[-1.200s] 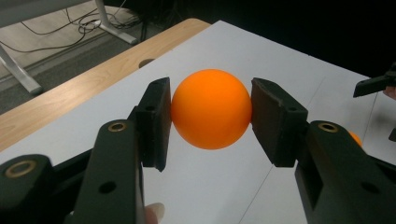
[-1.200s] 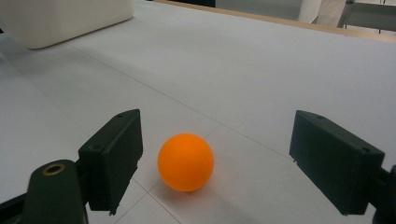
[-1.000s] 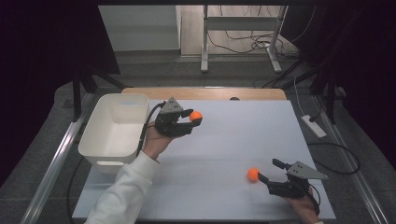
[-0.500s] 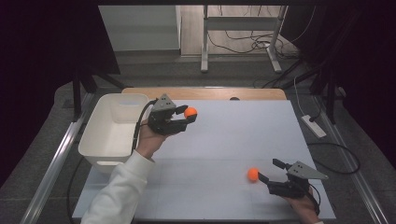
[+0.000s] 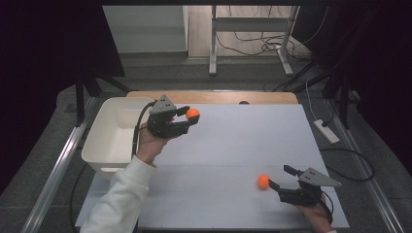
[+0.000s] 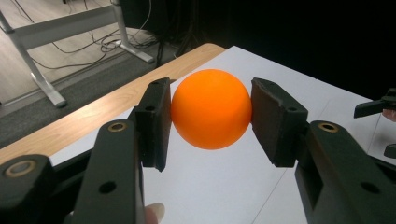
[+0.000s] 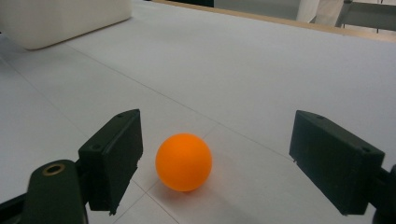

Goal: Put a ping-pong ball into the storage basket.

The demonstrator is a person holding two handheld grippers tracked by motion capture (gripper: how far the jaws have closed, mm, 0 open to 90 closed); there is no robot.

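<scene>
My left gripper point(image 5: 187, 118) pinches one orange ball point(image 6: 211, 108) squarely between both pads, lifted just right of the white bin point(image 5: 112, 133). I should carry it level over the bin's rim and let go only once it is well inside. My right gripper point(image 7: 215, 156) stands wide around a second ball point(image 7: 183, 162), which rests on the white table point(image 5: 243, 141) well right of the bin. Cables point(image 5: 252, 43) trail across the floor beyond.
</scene>
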